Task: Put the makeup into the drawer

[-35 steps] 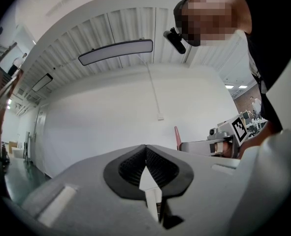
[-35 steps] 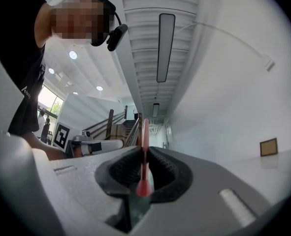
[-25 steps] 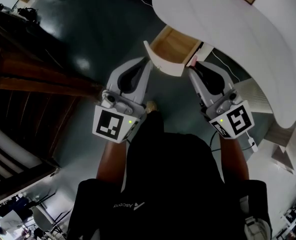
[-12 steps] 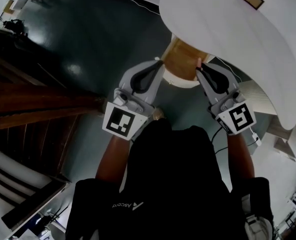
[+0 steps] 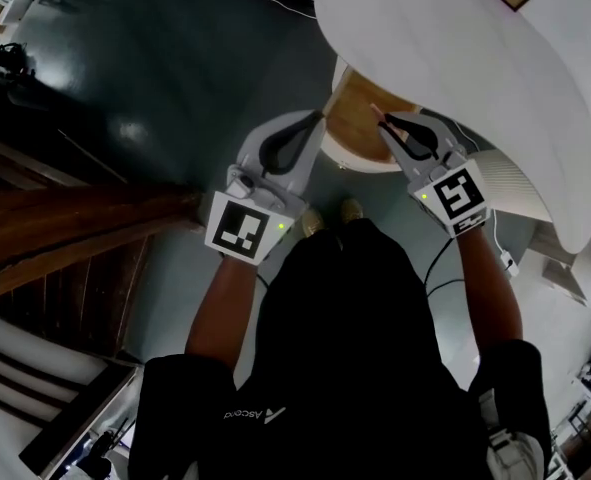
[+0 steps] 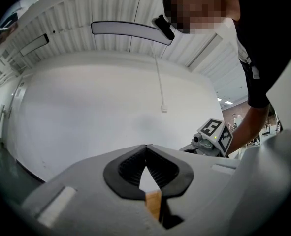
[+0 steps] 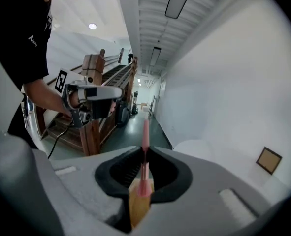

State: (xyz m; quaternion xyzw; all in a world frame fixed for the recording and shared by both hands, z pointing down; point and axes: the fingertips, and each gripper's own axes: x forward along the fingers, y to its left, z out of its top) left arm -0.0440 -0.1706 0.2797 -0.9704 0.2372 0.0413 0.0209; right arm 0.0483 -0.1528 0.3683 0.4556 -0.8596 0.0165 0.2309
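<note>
Right tongs (image 7: 145,151): shut tight on a thin pink makeup stick (image 7: 145,128). The stick is pinched between the black pads (image 7: 161,167) and runs straight along the tongs. Its tip pokes out past their front end and its lower end widens inside the pad hollow. Wood of the drawer (image 7: 137,206) shows just under the pads.

Left tongs (image 6: 146,148): closed, front tips meeting, nothing between the pads. Only a small gap opens behind the tips, with a sliver of drawer wood (image 6: 153,204) showing through it. The right tongs' marker cube (image 6: 214,132) is off to this one's right.

Head view: both tongs point away from the person at the open drawer (image 5: 358,128), which is pulled out from under the white bench (image 5: 455,53). The right tongs (image 5: 383,120) sit over the drawer's right part, the stick's pink tip (image 5: 375,110) ahead of them above the wooden floor of the drawer. The left tongs (image 5: 318,120) are just beside the drawer's left edge; contact can't be made out. The two tongs are near each other, with the drawer's width between their tips.
</note>
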